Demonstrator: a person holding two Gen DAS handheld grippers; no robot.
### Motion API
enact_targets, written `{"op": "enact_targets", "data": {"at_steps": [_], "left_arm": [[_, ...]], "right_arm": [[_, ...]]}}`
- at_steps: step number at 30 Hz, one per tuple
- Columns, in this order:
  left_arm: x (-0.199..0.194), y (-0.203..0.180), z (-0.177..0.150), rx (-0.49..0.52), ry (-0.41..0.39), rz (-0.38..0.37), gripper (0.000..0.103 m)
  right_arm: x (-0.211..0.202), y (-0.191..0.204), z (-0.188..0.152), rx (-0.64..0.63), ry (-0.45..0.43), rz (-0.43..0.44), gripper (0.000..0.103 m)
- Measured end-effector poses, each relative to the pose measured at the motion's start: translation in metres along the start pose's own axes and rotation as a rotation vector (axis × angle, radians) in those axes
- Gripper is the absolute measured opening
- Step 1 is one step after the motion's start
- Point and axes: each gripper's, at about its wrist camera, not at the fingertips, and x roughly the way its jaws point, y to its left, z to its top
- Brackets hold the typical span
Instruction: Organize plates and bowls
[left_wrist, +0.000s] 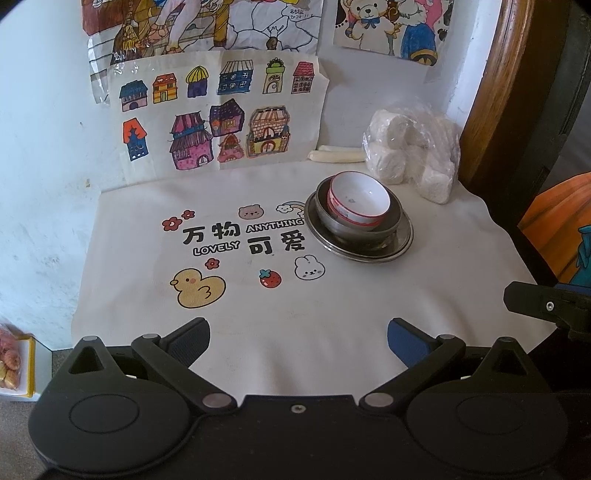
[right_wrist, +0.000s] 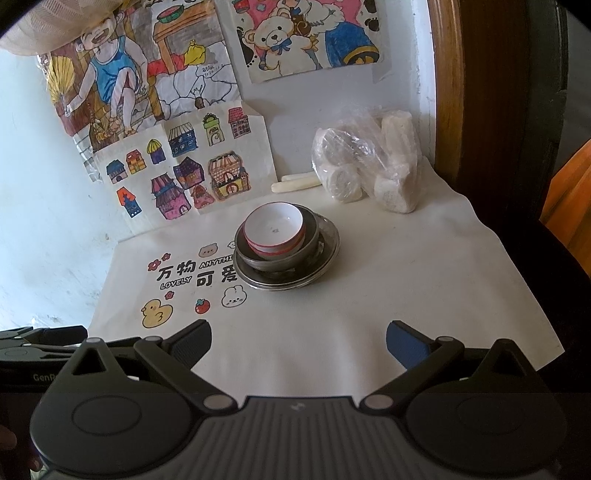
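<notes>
A white bowl with a red band (left_wrist: 357, 204) (right_wrist: 274, 230) sits tilted inside a dark metal bowl (left_wrist: 384, 229) (right_wrist: 295, 254), which rests on a metal plate (left_wrist: 402, 242) (right_wrist: 328, 254). The stack stands on a white cartoon-printed cloth (left_wrist: 258, 295) (right_wrist: 351, 314). My left gripper (left_wrist: 298, 338) is open and empty, well in front of the stack. My right gripper (right_wrist: 298, 341) is open and empty, also short of the stack. The right gripper's body (left_wrist: 546, 306) shows at the right edge of the left wrist view.
A clear bag of white rolls (left_wrist: 413, 155) (right_wrist: 369, 166) and white sticks (left_wrist: 334, 155) (right_wrist: 295, 182) lie behind the stack by the wall. Children's drawings (left_wrist: 221, 110) (right_wrist: 177, 170) hang on the wall. A wooden frame (left_wrist: 502, 92) (right_wrist: 447, 92) borders the right.
</notes>
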Motion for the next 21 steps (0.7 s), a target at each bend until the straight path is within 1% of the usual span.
{"op": "enact_targets", "data": {"at_steps": [3, 7, 8, 12, 21], "left_arm": [[-0.0005, 0.0004, -0.0002, 0.001, -0.002, 0.015, 0.102], [-0.0051, -0.0024, 0.0012, 0.028, -0.033, 0.071, 0.102], [-0.0054, -0.0031, 0.0015, 0.032, -0.034, 0.075, 0.102], [-0.0062, -0.0039, 0.0033, 0.033, -0.034, 0.052, 0.101], [-0.0090, -0.0032, 0.0060, 0.022, -0.057, 0.044, 0.101]], "right_arm": [[0.0008, 0.0021, 0.0001, -0.003, 0.002, -0.001, 0.103], [0.0015, 0.0025, 0.0013, -0.005, 0.004, -0.004, 0.103], [0.0016, 0.0024, 0.0013, -0.005, 0.005, -0.005, 0.103], [0.0022, 0.0034, 0.0012, -0.007, 0.006, -0.008, 0.103], [0.0040, 0.0035, 0.0027, -0.009, 0.008, -0.014, 0.103]]}}
